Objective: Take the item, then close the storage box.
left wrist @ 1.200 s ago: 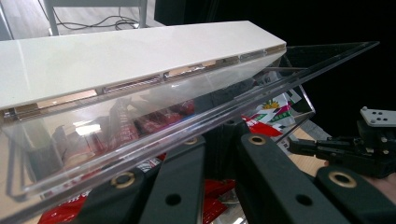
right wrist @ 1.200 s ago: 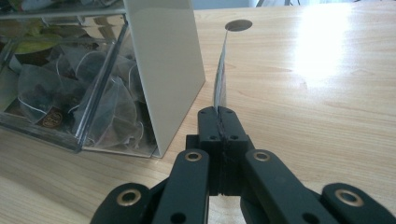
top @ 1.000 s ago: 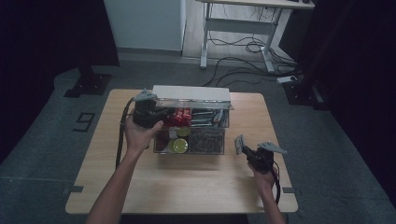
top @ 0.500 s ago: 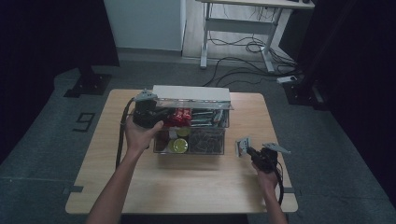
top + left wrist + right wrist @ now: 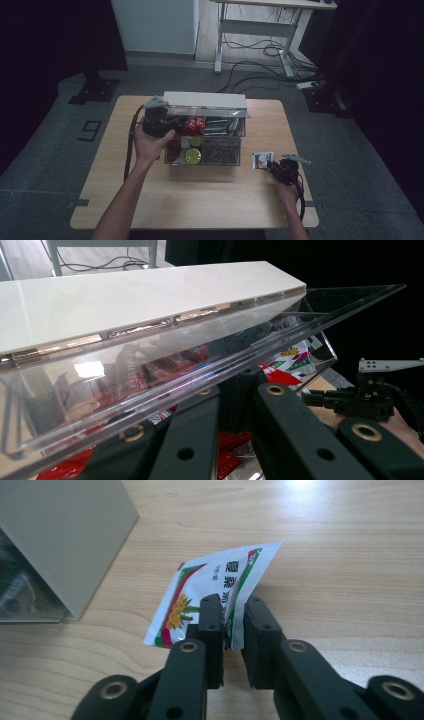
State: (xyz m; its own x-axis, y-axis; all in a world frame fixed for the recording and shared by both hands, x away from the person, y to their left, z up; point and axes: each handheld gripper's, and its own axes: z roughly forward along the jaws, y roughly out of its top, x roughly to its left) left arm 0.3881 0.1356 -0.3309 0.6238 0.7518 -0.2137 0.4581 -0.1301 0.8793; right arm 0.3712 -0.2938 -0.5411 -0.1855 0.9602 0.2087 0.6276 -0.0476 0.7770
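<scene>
Sachet (image 5: 220, 597) on edge between right tool (image 5: 233, 630) jaws, long axis away.

White sachet (image 5: 220, 587) edged in red and green, printed with yellow flowers; clear box (image 5: 205, 142) under a white lid (image 5: 205, 99); pale wood-grain worktop (image 5: 200, 195); black fingers (image 5: 212, 625).

Clear box (image 5: 205, 145) with raised lid (image 5: 206, 102) blocks the table centre, bare tabletop (image 5: 200, 195) in front stays free, sachet (image 5: 262, 160) just right of the box
</scene>
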